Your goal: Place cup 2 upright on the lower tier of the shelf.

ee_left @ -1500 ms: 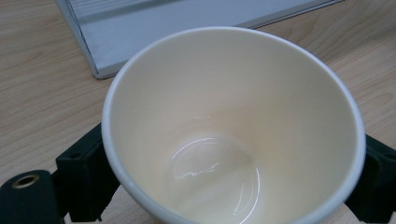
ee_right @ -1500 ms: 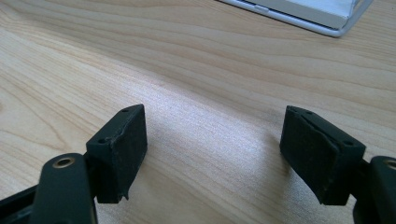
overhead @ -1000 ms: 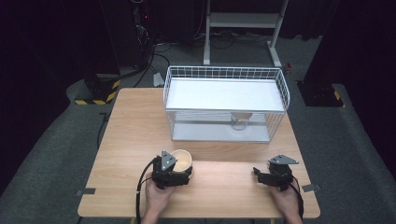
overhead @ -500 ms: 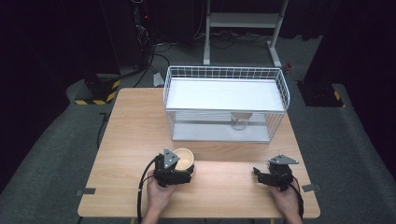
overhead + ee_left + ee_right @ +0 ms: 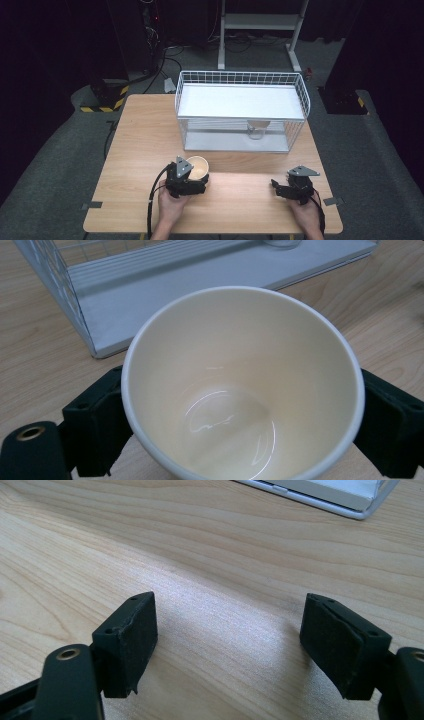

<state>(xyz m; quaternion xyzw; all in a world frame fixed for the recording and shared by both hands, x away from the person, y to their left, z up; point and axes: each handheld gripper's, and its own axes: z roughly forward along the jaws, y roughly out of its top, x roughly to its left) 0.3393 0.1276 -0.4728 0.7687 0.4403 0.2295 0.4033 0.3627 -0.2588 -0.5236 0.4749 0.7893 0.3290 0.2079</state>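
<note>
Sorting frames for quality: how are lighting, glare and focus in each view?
High view: table lit, surroundings dark. Left gripper view: paper cup sharp, with curved glare inside near its bottom; white wire basket behind slightly soft. Right gripper view: a pale sheen on the wood between the jaws.

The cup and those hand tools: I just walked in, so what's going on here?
A person at a wooden table holds tongs in each hand. The left tongs grip an empty paper cup by its sides. The right tongs rest open on bare wood. A white wire basket stands behind.
</note>
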